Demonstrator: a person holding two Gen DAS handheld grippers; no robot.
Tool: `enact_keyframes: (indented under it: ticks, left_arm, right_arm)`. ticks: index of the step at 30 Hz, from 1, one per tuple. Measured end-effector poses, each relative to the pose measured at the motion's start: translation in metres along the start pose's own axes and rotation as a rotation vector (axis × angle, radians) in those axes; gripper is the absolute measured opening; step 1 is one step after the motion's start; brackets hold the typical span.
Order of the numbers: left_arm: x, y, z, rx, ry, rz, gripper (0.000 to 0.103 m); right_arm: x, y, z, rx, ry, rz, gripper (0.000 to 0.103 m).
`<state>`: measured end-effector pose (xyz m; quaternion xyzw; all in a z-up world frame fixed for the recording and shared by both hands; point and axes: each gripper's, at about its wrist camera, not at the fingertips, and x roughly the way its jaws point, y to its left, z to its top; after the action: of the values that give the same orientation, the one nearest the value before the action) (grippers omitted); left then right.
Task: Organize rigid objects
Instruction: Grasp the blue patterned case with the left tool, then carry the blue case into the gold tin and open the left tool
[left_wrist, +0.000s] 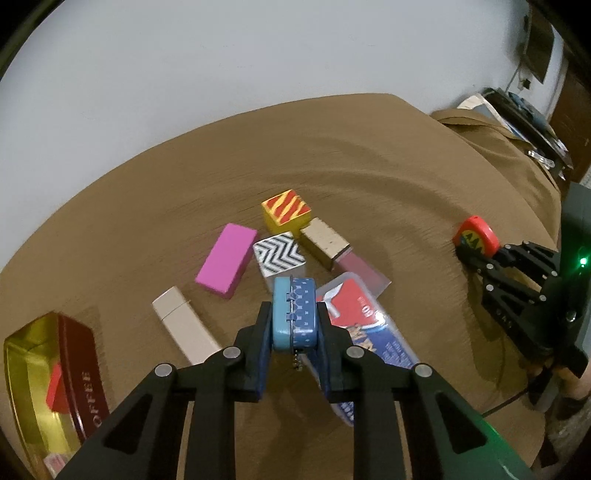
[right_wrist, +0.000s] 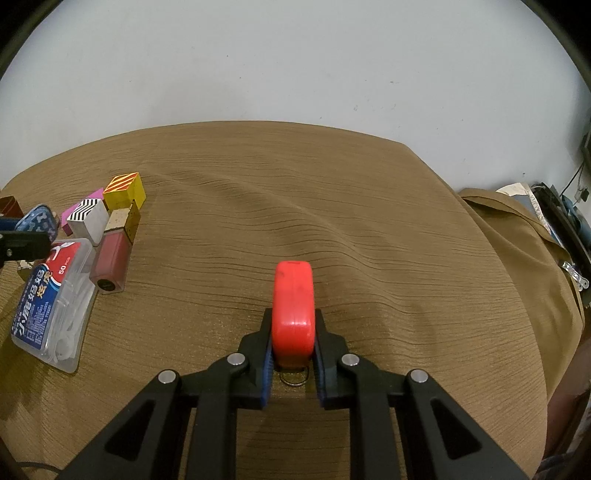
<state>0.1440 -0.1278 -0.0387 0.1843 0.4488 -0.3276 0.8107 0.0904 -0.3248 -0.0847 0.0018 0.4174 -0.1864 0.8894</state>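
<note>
Brown ribbed cloth (right_wrist: 332, 206) covers the table, rumpled into shallow folds, with a plain pale wall behind. At the centre of the step is a small blue tin (left_wrist: 294, 314), held on edge between the pads of the left gripper (left_wrist: 294, 334), whose jaws are closed narrowly on its two broad faces; its hinged seam faces the camera and a short chain hangs below it. Whether it has left the cloth cannot be told.

Directly beneath and beside the tin lies a clear floss-pick box (left_wrist: 364, 325), and just beyond it stand a zigzag block (left_wrist: 279, 258), a pink block (left_wrist: 227, 264), a flame-patterned yellow block (left_wrist: 286, 214), a gold-capped bottle of pink liquid (left_wrist: 341, 254) and a beige lipstick case (left_wrist: 184, 325). An open coffee tin (left_wrist: 55, 380), gold inside and already holding a red piece, sits at the near left.

Well apart on the right, a red tape measure (right_wrist: 293, 314) is clamped on edge by the right gripper (right_wrist: 293, 345), resting on or just above the cloth.

The blue tin would best be raised straight up so the floss-pick box and zigzag block are not dragged, then carried, probably, to the coffee tin and lowered inside before the grip is released. Because only the near part of the tin is pinched, a tilt should be watched for.
</note>
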Motion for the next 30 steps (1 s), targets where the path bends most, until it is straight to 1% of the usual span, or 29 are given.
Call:
enact_keyframes:
  ticks: [3, 4, 10, 13, 16, 19, 24, 30]
  left_arm:
    - [-0.002, -0.002, -0.003, -0.027, 0.002, 0.035, 0.018]
    - [-0.005, 0.002, -0.006, -0.039, 0.002, 0.037, 0.018]
    - [-0.023, 0.018, -0.024, -0.107, 0.001, 0.113, 0.018]
    - [-0.034, 0.029, -0.031, -0.157, 0.002, 0.147, 0.018]
    - [-0.047, 0.044, -0.040, -0.221, -0.015, 0.176, 0.018]
    - [-0.061, 0.058, -0.047, -0.249, -0.023, 0.225, 0.018]
    - [-0.079, 0.089, -0.058, -0.325, -0.031, 0.282, 0.018]
    - [-0.094, 0.132, -0.076, -0.415, -0.017, 0.337, 0.018]
  right_arm:
    - [0.000, 0.000, 0.000, 0.000, 0.000, -0.001, 0.018]
    - [0.000, 0.001, 0.000, 0.000, 0.000, -0.001, 0.018]
    - [0.000, 0.000, 0.000, -0.005, 0.001, -0.006, 0.018]
    - [0.000, 0.000, 0.000, -0.008, 0.001, -0.009, 0.018]
    - [0.000, 0.000, 0.000, -0.008, 0.001, -0.008, 0.018]
    - [-0.001, 0.000, 0.001, -0.015, 0.000, -0.008, 0.018]
    - [-0.001, 0.000, 0.001, -0.016, 0.000, -0.007, 0.018]
    - [-0.001, 0.000, 0.001, -0.017, 0.000, -0.009, 0.018]
